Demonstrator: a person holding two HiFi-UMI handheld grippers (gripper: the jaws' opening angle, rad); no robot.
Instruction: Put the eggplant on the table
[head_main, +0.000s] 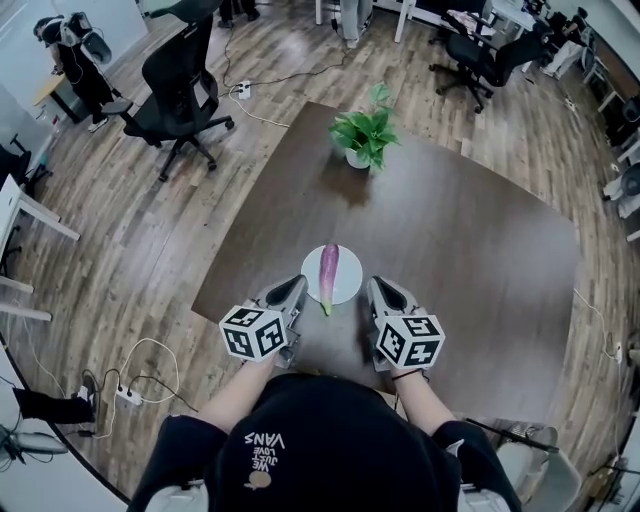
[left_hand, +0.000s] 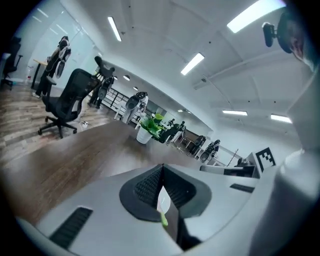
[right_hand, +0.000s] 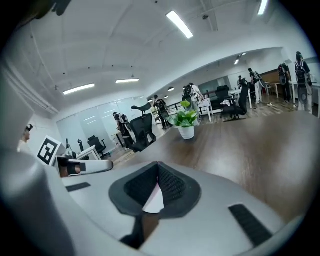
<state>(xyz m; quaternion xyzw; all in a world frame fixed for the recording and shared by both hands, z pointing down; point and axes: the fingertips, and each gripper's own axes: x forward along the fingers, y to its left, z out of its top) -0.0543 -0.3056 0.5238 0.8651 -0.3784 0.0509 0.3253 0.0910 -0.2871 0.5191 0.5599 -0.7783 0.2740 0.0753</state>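
A long purple eggplant (head_main: 328, 272) with a green stem lies on a small white plate (head_main: 347, 287) near the front edge of the dark brown table (head_main: 470, 230). My left gripper (head_main: 298, 286) is held just left of the plate and my right gripper (head_main: 377, 288) just right of it, both raised and pointing away from me. Each is shut with nothing in it. In the left gripper view the jaws (left_hand: 162, 167) meet at the tips, and a sliver of the plate (left_hand: 163, 199) and the green stem (left_hand: 163, 219) shows below them. The right gripper (right_hand: 158, 165) is likewise shut over a sliver of the plate (right_hand: 154, 202).
A potted green plant (head_main: 364, 135) stands at the far side of the table. A black office chair (head_main: 180, 95) is on the wooden floor to the far left, more chairs (head_main: 480, 60) at the far right. Cables and a power strip (head_main: 125, 393) lie on the floor at the left.
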